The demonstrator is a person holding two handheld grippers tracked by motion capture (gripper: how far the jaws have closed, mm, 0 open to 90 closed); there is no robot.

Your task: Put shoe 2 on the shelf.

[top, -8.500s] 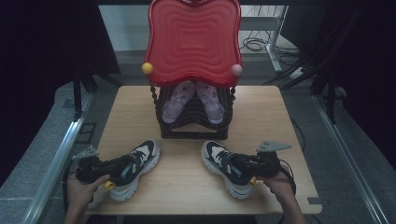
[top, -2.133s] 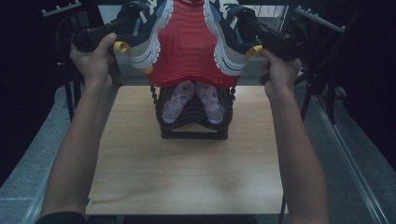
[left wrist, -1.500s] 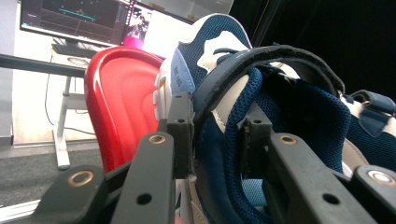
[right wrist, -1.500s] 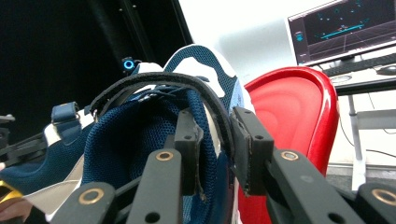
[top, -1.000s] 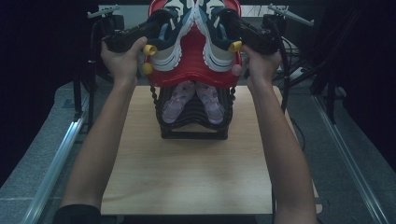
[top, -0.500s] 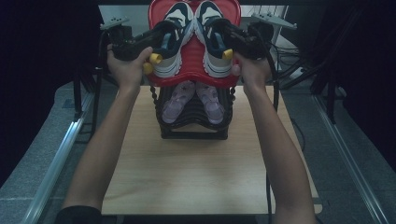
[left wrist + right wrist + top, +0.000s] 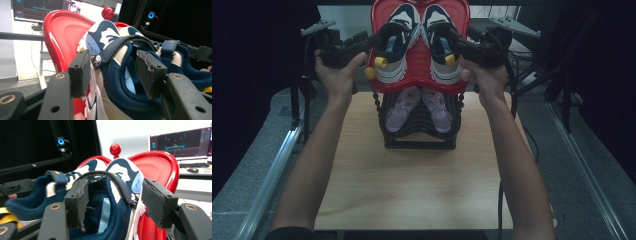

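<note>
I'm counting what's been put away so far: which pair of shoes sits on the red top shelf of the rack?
The navy-and-white sneakers, toes up on the red shelf, between the left gripper and right gripper. The pale lilac pair sits on the black tier below.

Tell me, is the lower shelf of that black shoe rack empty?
No, a pair of pale purple shoes sits on the lower tier of the black shoe rack, under the red top tray.

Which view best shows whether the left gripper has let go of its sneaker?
The left gripper view: the left gripper has both pads visibly clear of the left sneaker's collar, its jaws having just opened. The high view shows that gripper small and dark. The right gripper view shows that sneaker's heel beyond the right sneaker.
</note>
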